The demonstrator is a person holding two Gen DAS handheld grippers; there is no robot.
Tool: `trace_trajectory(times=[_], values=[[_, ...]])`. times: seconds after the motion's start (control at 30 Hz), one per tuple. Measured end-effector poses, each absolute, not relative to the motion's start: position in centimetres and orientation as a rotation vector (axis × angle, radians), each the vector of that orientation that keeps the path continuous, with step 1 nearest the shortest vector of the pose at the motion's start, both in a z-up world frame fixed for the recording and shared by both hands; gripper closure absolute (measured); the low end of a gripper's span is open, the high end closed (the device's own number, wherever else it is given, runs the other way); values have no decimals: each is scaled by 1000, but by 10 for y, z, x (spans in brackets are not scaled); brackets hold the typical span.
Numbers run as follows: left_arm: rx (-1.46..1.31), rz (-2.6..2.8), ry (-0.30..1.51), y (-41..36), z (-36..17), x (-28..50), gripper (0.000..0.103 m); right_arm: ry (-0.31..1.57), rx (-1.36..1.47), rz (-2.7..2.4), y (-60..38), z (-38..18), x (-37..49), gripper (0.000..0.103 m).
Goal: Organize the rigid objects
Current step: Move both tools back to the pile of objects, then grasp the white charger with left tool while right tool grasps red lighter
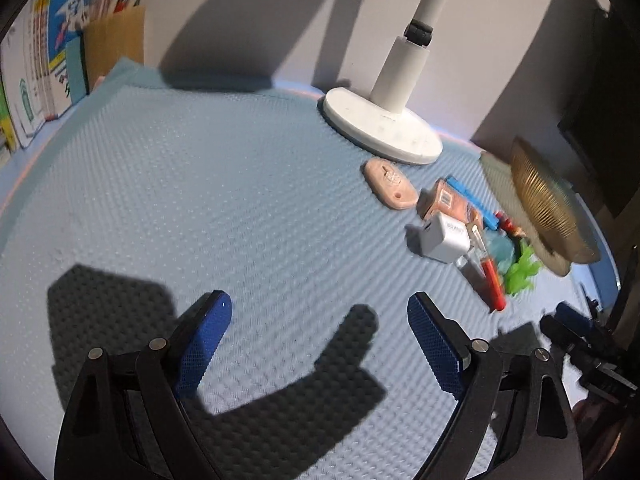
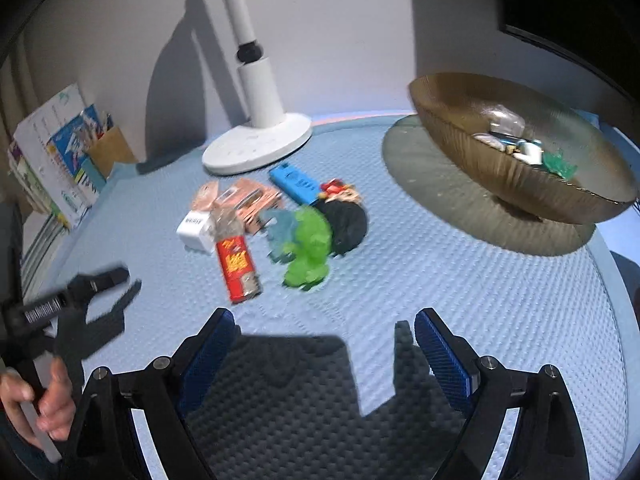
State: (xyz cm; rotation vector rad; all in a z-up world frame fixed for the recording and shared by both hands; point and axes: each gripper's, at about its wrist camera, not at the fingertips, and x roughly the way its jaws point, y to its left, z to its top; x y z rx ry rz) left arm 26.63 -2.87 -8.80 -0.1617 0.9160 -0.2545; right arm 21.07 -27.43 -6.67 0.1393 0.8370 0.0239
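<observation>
Small items clustered ahead of right fingers (image 2: 440, 356): white charger (image 2: 196, 229), red lighter (image 2: 238, 270) flat, green toy (image 2: 310, 250), blue bar (image 2: 294, 183). Bronze bowl (image 2: 500, 168) far right, partly filled.

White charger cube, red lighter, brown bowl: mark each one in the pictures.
white charger cube (image 1: 440, 238), left wrist view, on its front face.
red lighter (image 2: 237, 266), right wrist view, mid-body on the label.
brown bowl (image 2: 508, 176), right wrist view, on its ribbed outer wall.

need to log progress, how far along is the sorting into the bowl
Partly done. A few small items already lie in the brown bowl. Nothing is in hand: the left gripper and right gripper are both open and empty. Left on the mat: white charger, red lighter, green toy, blue block, among others.
</observation>
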Motion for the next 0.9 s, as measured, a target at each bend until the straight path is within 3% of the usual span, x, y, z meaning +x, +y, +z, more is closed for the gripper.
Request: trace_trajectory(times=[0.27, 0.83, 0.9], values=[[-87, -268, 901, -41, -88, 260, 14, 891, 253, 27, -292, -75, 216, 1], [-16, -254, 949, -52, -90, 268, 14, 913, 188, -25, -284, -77, 221, 1], [24, -292, 969, -64, -86, 274, 14, 911, 192, -40, -285, -74, 223, 8]])
